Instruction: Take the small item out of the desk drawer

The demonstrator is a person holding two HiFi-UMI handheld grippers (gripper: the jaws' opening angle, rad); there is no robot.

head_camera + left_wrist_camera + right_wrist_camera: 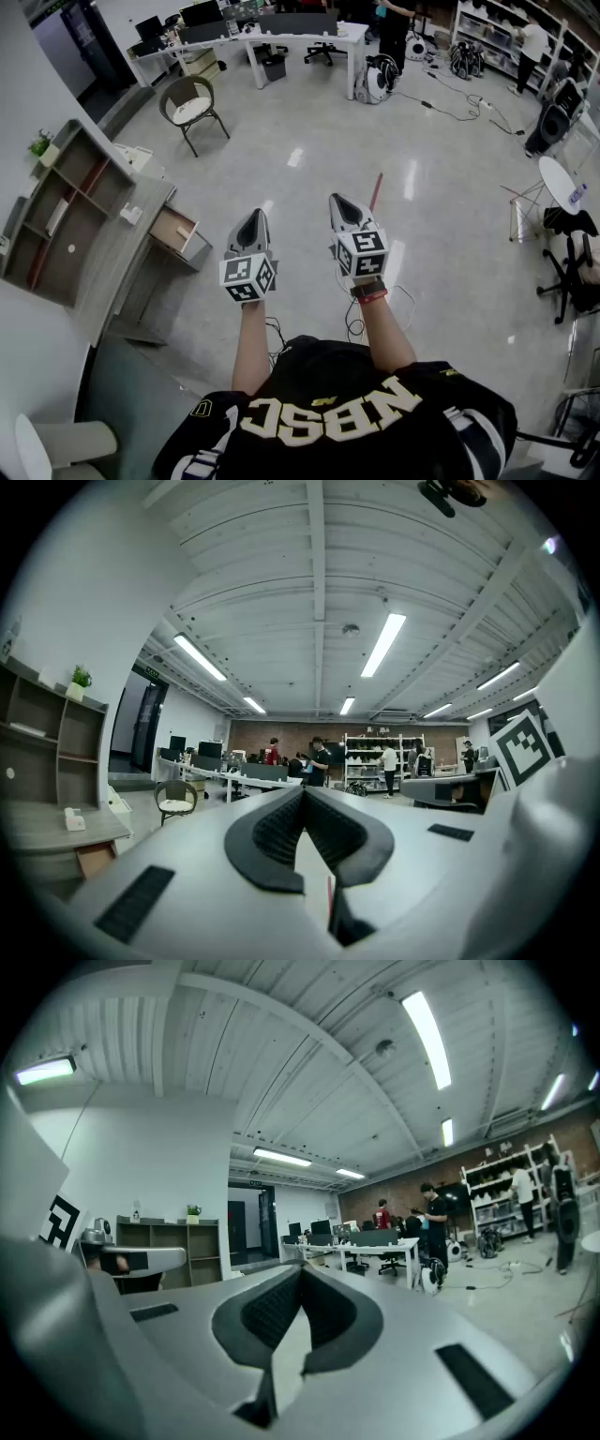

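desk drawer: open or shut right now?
Open. In the head view the drawer juts out from the desk front, its wooden inside exposed. Contents too small to tell.

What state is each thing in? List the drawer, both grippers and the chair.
desk drawer: pulled open, contents too small to make out.
left gripper: shut, empty, clear of the drawer.
right gripper: shut, empty, held over the floor.
wicker chair: upright, nobody in it.

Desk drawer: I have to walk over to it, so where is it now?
In the head view the desk drawer stands open at the left, sticking out of the grey desk, left of the left hand-held gripper.
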